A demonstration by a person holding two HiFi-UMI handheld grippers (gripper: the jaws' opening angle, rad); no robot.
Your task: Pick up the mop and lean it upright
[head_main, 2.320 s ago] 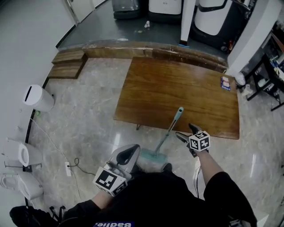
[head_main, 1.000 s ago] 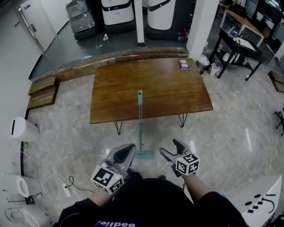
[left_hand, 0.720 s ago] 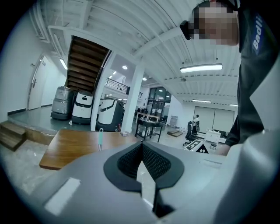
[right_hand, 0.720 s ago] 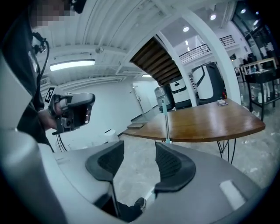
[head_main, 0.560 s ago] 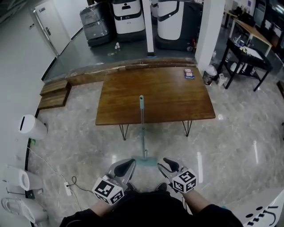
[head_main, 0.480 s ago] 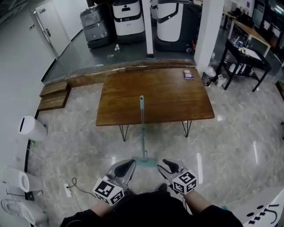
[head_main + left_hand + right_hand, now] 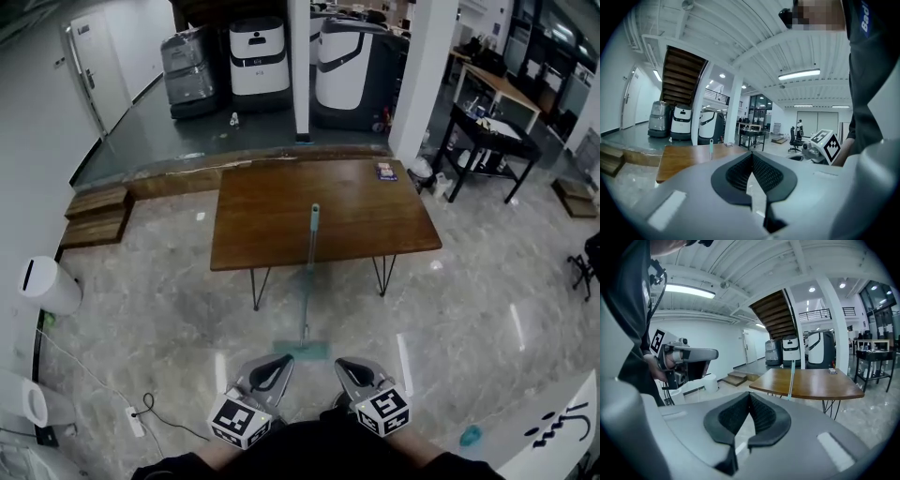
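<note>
Both tools are held low and close to the body, and neither holds anything. The left tool [image 7: 269,372] is clenched, with its pads meeting and nothing between them. The right tool [image 7: 360,374] is clenched and empty too.

The mop [image 7: 307,281] stands ahead of both tools, in the gap between them and apart from both. Its head rests on the floor [image 7: 169,309] just beyond the tool tips. Its long axis runs nearly upright, tilting away from the tools until the upper handle meets the near edge of the tabletop [image 7: 262,211]. The left gripper view shows the handle top [image 7: 711,143] ahead against the tabletop, and the right gripper view shows the handle [image 7: 791,378] there as well.

The two tools are about equally near, the left perhaps slightly nearer the head. The mop looks already leaned upright, so no reach seems called for.
</note>
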